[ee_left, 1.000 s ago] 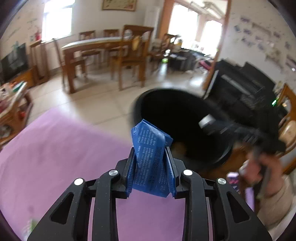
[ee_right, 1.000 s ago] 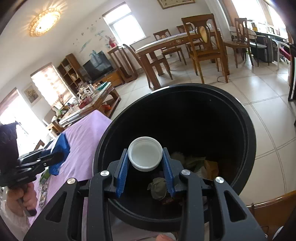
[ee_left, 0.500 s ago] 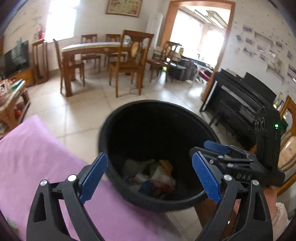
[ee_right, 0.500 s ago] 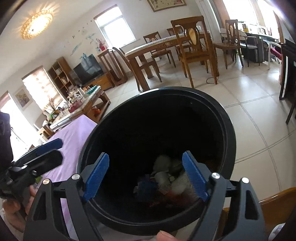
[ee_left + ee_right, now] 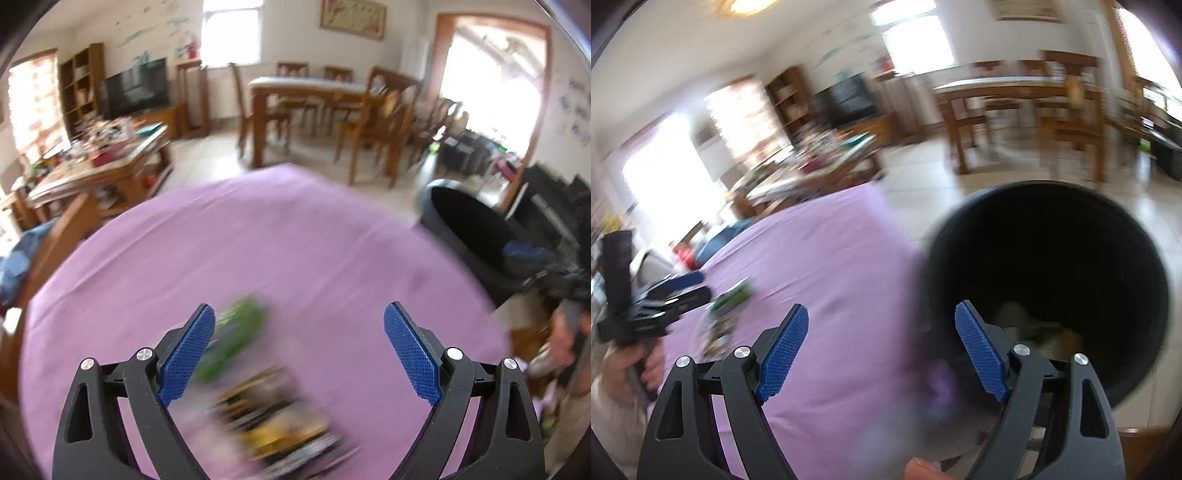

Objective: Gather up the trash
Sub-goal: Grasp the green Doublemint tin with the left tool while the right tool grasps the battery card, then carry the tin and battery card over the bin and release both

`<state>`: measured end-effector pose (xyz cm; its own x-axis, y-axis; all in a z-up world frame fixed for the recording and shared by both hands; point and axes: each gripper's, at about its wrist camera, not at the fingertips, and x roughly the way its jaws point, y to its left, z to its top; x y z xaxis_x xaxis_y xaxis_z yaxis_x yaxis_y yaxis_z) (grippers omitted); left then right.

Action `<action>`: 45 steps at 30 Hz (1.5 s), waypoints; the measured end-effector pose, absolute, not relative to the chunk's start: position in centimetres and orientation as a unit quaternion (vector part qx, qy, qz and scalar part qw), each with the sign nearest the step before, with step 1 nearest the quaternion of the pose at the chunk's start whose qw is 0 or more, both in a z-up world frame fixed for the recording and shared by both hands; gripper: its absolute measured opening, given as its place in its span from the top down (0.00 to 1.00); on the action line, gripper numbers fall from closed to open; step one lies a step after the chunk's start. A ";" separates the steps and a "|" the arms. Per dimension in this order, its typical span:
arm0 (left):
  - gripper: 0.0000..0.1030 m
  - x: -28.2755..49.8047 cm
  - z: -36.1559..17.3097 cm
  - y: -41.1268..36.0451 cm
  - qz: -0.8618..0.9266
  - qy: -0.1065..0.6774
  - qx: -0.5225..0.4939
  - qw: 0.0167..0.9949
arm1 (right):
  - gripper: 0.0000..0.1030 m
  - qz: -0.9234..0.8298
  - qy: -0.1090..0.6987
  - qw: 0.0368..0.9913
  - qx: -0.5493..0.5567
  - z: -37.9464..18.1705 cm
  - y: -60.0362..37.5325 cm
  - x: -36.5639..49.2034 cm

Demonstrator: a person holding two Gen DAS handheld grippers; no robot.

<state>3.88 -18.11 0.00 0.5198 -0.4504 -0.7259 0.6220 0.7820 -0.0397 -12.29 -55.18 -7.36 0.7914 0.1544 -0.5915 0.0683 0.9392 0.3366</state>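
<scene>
A: What has the left gripper (image 5: 299,347) got?
B: Nothing. Its jaws stand wide apart and angle down at the purple tablecloth (image 5: 258,236). Just past its left blue pad (image 5: 186,354) lies a green wrapper (image 5: 236,338), and under the gap between the pads a yellow-and-black packet (image 5: 280,424).

A: Any brand or print you can read?
B: No, both are smeared by blur.

A: And the right gripper (image 5: 882,350)?
B: Also spread wide and empty. It tilts down over the cloth's edge, with the black trash bin (image 5: 1049,280) ahead on its right, some litter showing at the bottom. A fingertip (image 5: 923,469) shows at the lower edge of its view.

A: Where are the hands?
B: The left hand (image 5: 631,365) grips its handle far off to the right gripper's left, close to the green wrapper.
</scene>
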 end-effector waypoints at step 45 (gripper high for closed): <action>0.70 7.1 4.9 -7.1 -0.375 0.312 -0.013 0.873 | 0.41 0.122 0.430 0.894 0.027 -9.7 -34.7 -8.3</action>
<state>7.11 -7.11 4.95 0.5238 -0.6633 -0.5344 0.6469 0.7179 -0.2571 -8.29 -34.72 -9.75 0.6011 0.2412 -0.7619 -0.1955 0.9688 0.1525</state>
